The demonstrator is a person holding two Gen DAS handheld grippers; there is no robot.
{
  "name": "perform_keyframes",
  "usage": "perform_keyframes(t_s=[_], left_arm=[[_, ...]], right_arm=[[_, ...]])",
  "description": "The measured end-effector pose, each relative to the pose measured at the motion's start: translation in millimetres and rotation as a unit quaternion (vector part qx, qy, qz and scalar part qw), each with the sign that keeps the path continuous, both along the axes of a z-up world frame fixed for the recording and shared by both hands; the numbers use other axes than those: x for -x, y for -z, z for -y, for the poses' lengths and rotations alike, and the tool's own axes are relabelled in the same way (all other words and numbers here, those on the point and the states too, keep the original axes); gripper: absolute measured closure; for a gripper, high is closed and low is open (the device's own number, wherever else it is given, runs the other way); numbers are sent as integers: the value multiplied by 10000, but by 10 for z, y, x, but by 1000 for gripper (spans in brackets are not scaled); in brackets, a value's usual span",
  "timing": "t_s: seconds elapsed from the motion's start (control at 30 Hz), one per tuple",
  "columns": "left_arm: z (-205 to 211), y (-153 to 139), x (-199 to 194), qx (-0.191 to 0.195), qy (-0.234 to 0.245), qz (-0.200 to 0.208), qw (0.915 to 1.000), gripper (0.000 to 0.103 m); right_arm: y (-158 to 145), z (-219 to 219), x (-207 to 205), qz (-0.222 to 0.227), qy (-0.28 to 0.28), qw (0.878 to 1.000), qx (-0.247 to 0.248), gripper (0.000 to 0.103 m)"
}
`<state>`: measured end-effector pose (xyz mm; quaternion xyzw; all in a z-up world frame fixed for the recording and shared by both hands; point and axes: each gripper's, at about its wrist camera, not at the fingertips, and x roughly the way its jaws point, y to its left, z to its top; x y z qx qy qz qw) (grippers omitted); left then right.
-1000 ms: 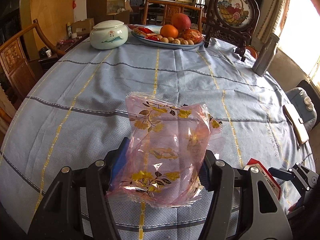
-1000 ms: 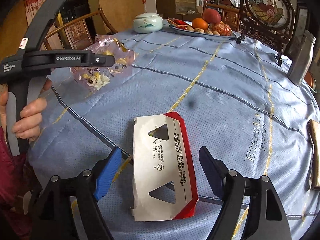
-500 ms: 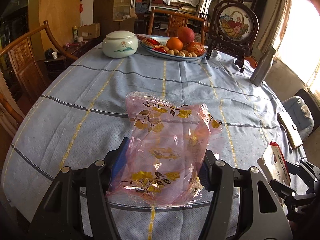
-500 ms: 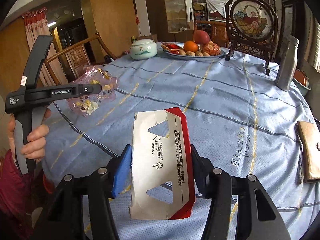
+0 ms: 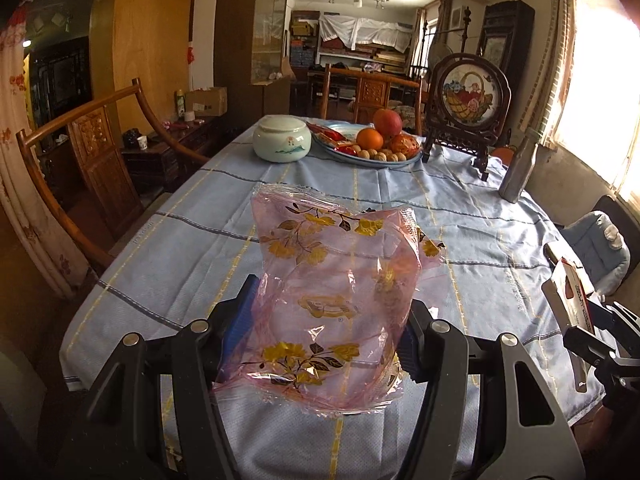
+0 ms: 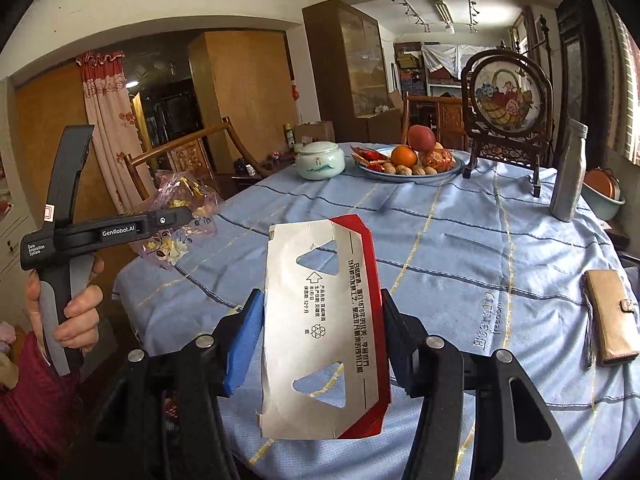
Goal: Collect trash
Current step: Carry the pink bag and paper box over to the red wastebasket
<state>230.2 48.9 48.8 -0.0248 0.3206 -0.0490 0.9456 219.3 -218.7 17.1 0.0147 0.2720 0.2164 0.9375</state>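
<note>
Blue checked tablecloth (image 6: 460,248) below both tongs; L gripper (image 5: 326,330) clamps pink wrapper (image 5: 336,296), light, limp, crinkly; R gripper (image 6: 322,324) pinches flattened carton (image 6: 324,320) by side edges, stiff, light, just closed on it

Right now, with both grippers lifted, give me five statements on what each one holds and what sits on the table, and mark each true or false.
1. The left gripper is shut on the pink flowered plastic bag. True.
2. The right gripper is open with nothing between its fingers. False: it is shut on the flattened red and white carton.
3. The carton lies flat on the tablecloth. False: it is held up off the cloth.
4. A tan wallet lies on the table near its edge. True.
5. The fruit plate stands beside a lidded white jar. True.
</note>
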Motion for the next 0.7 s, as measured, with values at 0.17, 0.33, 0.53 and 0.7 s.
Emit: perform_keyframes(t_s=[0.17,0.33,0.53,0.7], left_arm=[[-171,-180,374,-19,-146,309,9994,43],[-400,-325,768,-45,-341,597,9976,43],[-807,-302,1200,-23,-636,754,9951,43],[-1223,-161,1492,-48,-996,732,9923,43]], right_arm=[[-227,-114,283,340,-139,9993,-66,46],[-406,-268,555,624,-334,9974,-131,46],[-545,-557,796,828,-650,9943,-165,46],[-596,-943,870,837,-1046,9909,-102,46]])
